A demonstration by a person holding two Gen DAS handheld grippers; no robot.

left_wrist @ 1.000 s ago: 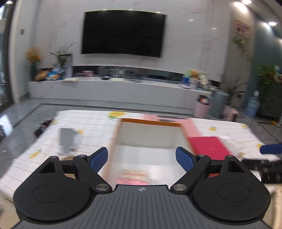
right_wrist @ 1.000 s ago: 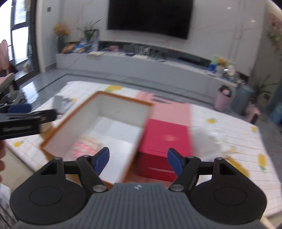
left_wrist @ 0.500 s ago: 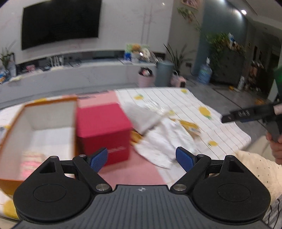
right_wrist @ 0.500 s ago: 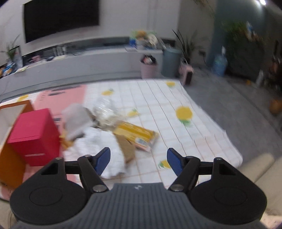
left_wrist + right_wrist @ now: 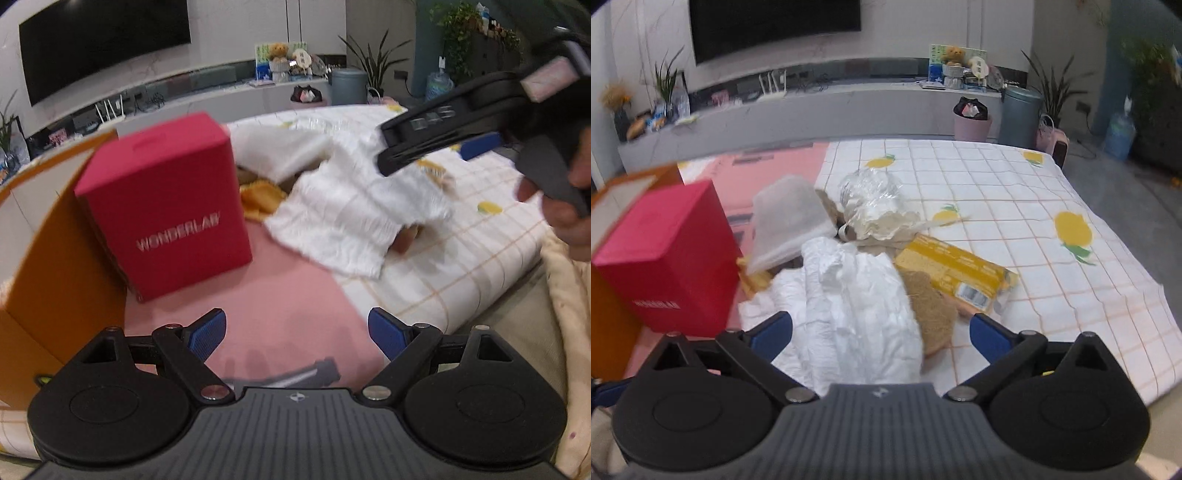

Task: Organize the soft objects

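Observation:
A pile of soft things lies on the checked cloth: a white crumpled cloth (image 5: 849, 295), also in the left wrist view (image 5: 354, 218), a grey-white foam piece (image 5: 786, 221), crinkled clear plastic (image 5: 871, 195), a yellow packet (image 5: 953, 273) and a brown woven pad (image 5: 931, 310). My right gripper (image 5: 881, 332) is open, just above the near end of the white cloth. My left gripper (image 5: 297, 334) is open and empty over the pink mat (image 5: 280, 295), short of the pile.
A red box marked WONDERLAB (image 5: 166, 206) stands on the pink mat against an open orange box (image 5: 51, 258) at the left. The table's near edge (image 5: 495, 302) drops off at the right. A TV wall and low shelf lie beyond.
Both grippers swung right from the orange box and came down closer to the pile. The right gripper now hangs over the white cloth and shows in the left wrist view.

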